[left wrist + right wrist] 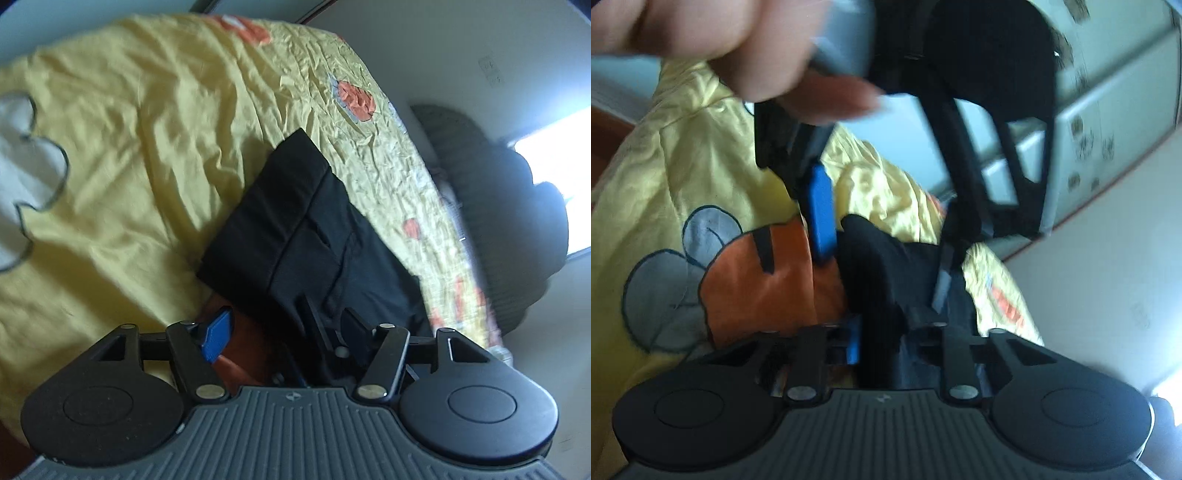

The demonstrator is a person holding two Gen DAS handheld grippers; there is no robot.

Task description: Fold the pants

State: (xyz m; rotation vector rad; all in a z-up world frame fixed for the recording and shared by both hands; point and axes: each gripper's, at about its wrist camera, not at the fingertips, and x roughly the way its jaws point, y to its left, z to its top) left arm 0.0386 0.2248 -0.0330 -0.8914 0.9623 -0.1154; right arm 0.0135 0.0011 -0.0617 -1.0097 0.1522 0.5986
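Black pants (295, 229) lie folded into a thick rectangle on a yellow bed sheet (129, 166). My left gripper (286, 325) stands open over their near end, its blue pad (218, 336) off the cloth at the left. In the right wrist view a bunch of the black pants (875, 266) fills the narrow gap of my right gripper (886, 325), which is shut on it. Just beyond, the left gripper (882, 240) hangs over the same cloth, held by a hand (720, 48), its blue pad (822, 218) clear of the fabric.
The sheet carries orange cartoon prints (764, 288) and a white scalloped patch (22, 166). A dark bulky shape (498, 206) sits past the bed's right edge beside a bright window (554, 162). A pale cabinet (1108, 122) stands behind the bed.
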